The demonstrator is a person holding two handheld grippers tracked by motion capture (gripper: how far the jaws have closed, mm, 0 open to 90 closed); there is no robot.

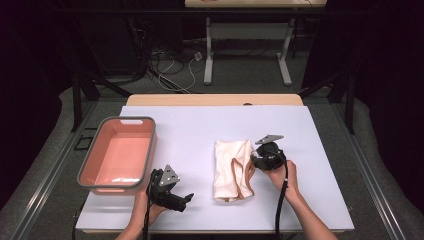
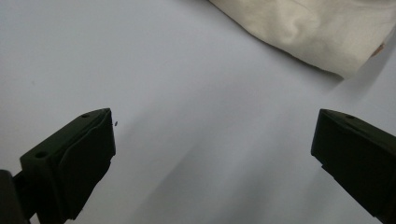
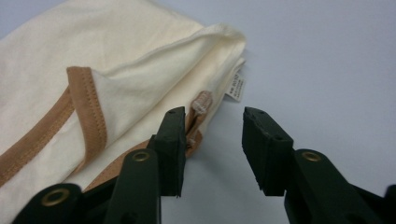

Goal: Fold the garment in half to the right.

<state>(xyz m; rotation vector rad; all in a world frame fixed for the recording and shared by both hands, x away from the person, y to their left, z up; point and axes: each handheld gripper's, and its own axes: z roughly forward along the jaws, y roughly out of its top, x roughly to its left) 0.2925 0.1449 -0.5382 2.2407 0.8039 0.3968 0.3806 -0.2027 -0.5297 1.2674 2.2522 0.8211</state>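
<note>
Right gripper [image 3: 212,149] comes up from the bottom of the frame, jaws parted with nothing but bare white tabletop [image 3: 327,60] between them. Folded cream garment [image 3: 116,60] with tan trim [image 3: 86,109] takes up the upper left, its edge right by the left-hand jaw. Small white care label [image 3: 236,86] sticks out near the middle.

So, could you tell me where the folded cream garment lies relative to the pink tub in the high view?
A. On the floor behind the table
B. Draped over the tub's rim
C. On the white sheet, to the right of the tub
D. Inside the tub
C: the folded cream garment lies flat on the white sheet, apart from the pink tub, which stands further left.
</note>
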